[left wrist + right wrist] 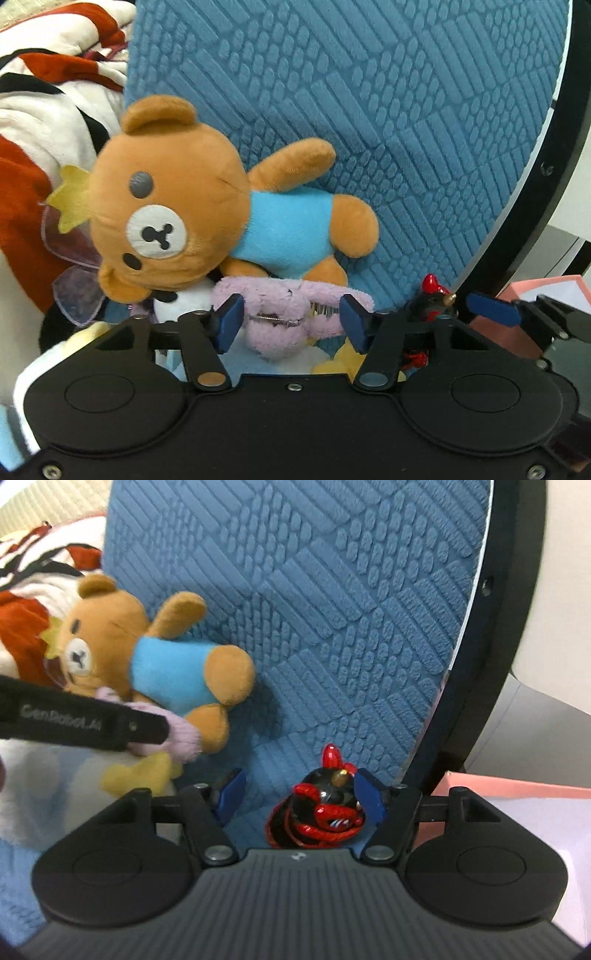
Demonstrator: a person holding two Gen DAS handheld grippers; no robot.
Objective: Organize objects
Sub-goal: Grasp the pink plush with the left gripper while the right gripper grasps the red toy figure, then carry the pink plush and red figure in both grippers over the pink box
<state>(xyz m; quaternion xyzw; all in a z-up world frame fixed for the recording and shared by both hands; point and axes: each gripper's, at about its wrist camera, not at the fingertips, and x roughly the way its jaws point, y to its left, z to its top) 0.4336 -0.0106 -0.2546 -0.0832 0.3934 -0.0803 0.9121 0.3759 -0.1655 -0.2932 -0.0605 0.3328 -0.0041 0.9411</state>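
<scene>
A brown teddy bear (192,206) in a blue shirt lies on its side against a blue textured cushion (369,110); it also shows in the right wrist view (147,653). Below it lies a pink fluffy plush toy (284,314) with a metal chain. My left gripper (290,321) is open, its blue pads on either side of the pink plush without closing on it. A small black and red figurine (321,812) stands between the pads of my right gripper (299,797), which is open; its right pad touches the figurine. The figurine also shows in the left wrist view (432,299).
A red, white and black blanket (44,129) lies at left. A yellow star-shaped plush (144,771) and white soft toys sit under the bear. A pink box (517,794) stands at right, beyond the chair's black frame (491,627). My left gripper's arm (81,720) crosses the right wrist view.
</scene>
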